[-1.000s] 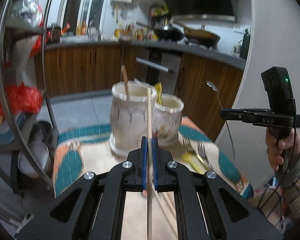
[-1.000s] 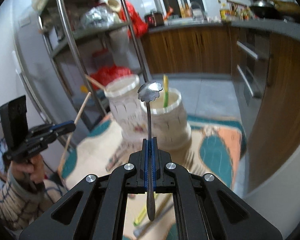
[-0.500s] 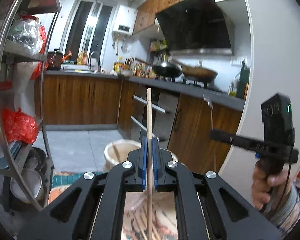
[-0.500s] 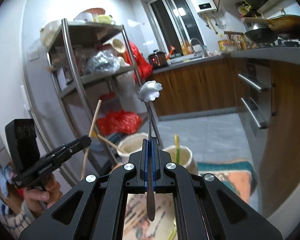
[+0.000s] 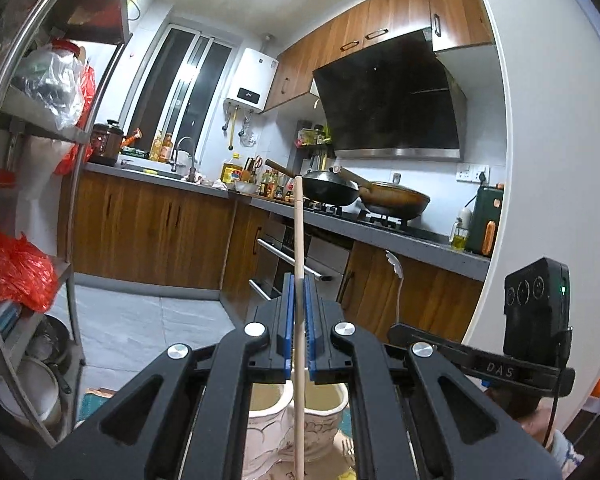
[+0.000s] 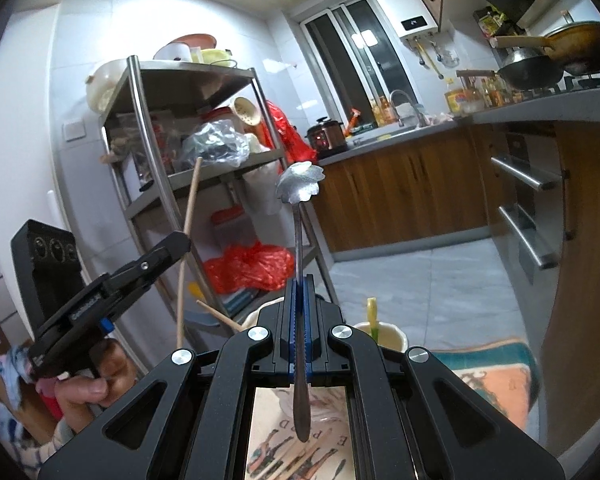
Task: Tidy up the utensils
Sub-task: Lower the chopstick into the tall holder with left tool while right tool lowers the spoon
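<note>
My left gripper (image 5: 298,280) is shut on a wooden chopstick (image 5: 298,240) that stands upright, raised above two white ceramic holders (image 5: 268,420). My right gripper (image 6: 298,282) is shut on a metal spoon (image 6: 300,184) with a flower-shaped bowl, held upright. The right gripper shows in the left wrist view (image 5: 404,330) with the spoon above it. The left gripper shows in the right wrist view (image 6: 182,242) with the chopstick (image 6: 188,216). One holder (image 6: 384,336) has a yellow-green utensil (image 6: 372,312) in it; the other holds a wooden stick (image 6: 218,316).
A patterned cloth (image 6: 496,364) covers the table, with loose utensils (image 6: 300,464) lying on it. A metal shelf rack (image 6: 156,160) full of bags stands at the left. Kitchen counter with woks (image 5: 364,196) lies behind. A white wall edge (image 5: 540,160) is at the right.
Both grippers have risen and tilted upward with their utensils still clamped. The holders have dropped toward the bottom of both views.
</note>
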Demonstrator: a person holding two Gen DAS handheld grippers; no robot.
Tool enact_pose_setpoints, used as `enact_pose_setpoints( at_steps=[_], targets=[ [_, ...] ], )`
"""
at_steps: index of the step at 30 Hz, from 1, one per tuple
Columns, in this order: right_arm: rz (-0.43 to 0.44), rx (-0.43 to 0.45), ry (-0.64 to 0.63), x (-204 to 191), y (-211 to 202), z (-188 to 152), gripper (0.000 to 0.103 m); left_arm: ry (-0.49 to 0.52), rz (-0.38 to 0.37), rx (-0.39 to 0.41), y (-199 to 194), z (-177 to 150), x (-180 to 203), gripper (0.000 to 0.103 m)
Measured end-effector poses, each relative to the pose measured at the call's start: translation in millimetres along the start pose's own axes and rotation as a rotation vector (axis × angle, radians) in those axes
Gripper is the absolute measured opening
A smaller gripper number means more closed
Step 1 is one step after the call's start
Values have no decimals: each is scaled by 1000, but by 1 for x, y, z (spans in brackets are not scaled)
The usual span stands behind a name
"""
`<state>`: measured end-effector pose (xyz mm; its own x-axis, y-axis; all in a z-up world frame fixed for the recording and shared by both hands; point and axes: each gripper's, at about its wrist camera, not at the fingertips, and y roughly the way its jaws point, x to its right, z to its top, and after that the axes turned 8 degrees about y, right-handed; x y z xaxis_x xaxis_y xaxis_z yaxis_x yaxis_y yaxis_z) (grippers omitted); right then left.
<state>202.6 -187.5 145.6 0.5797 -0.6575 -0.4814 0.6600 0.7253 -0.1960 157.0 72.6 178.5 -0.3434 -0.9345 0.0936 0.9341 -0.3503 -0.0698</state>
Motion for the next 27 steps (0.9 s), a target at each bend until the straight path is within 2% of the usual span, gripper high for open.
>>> enact_pose_setpoints(
  at_steps=[10,19,27],
  targets=[
    [-12,15,-31,-4,14,3,4,-19,50,64,19,1,-5,4],
    [-43,72,-48,2,22,13,4,55,145,171,36,1,10,5],
    [-88,101,-68,12,40,13,4,107,235,160,65,-11,14,5]
  ],
)
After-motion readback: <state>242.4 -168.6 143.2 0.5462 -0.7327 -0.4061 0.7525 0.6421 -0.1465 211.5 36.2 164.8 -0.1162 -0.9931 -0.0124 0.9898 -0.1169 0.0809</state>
